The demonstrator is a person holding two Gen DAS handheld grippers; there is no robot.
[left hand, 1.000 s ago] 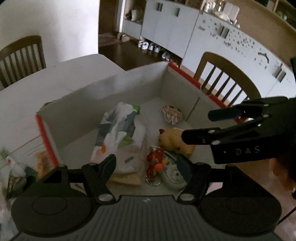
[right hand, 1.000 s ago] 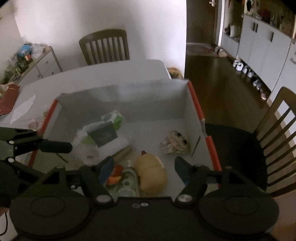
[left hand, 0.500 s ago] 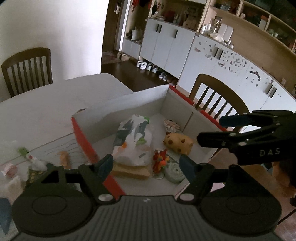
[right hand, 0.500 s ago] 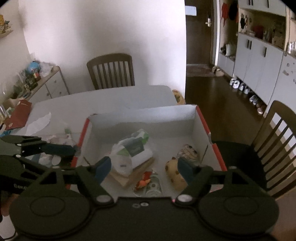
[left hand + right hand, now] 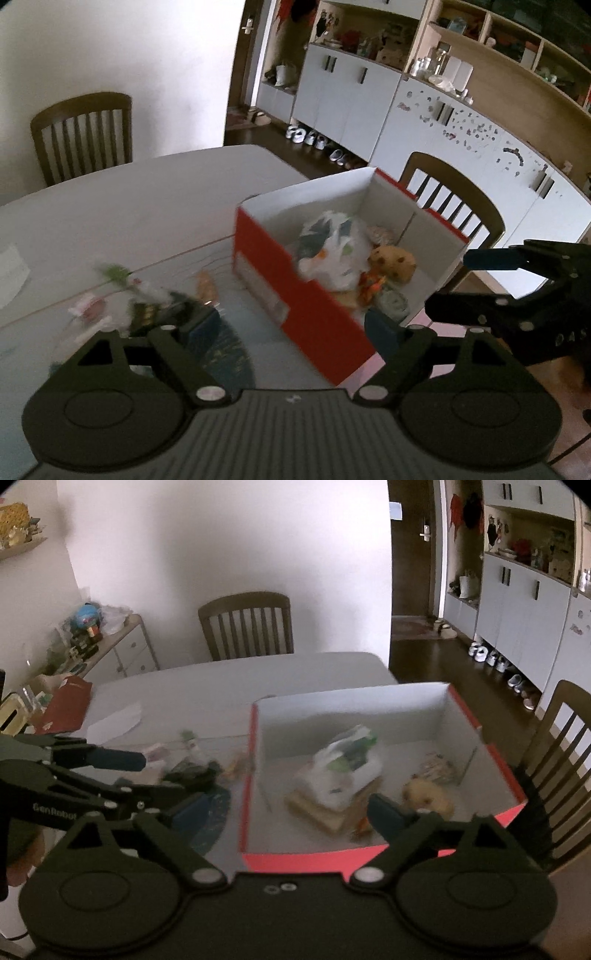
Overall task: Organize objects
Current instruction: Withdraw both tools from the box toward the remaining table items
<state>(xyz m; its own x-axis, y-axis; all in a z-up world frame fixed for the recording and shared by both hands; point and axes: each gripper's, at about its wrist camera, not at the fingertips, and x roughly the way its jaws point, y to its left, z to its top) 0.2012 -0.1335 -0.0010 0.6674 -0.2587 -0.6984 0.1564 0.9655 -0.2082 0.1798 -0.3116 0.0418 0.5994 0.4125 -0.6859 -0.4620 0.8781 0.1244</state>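
small clutter (image 5: 147, 295) blurry at left on the table (image 5: 110, 206), my left gripper (image 5: 291, 325) spread wide with nothing in it, red box (image 5: 295, 295) mid-frame with white bag (image 5: 332, 251) and plush (image 5: 393, 262) inside, my right gripper (image 5: 284, 812) released too, lower center of its own view

Red box (image 5: 303, 295), white inside, open-topped, on table. Inside: white printed bag (image 5: 332, 251) atop a tan slab (image 5: 332, 808), spotted yellow plush (image 5: 393, 264) beside it. Left of box, blurred small clutter (image 5: 184, 764) on tabletop.
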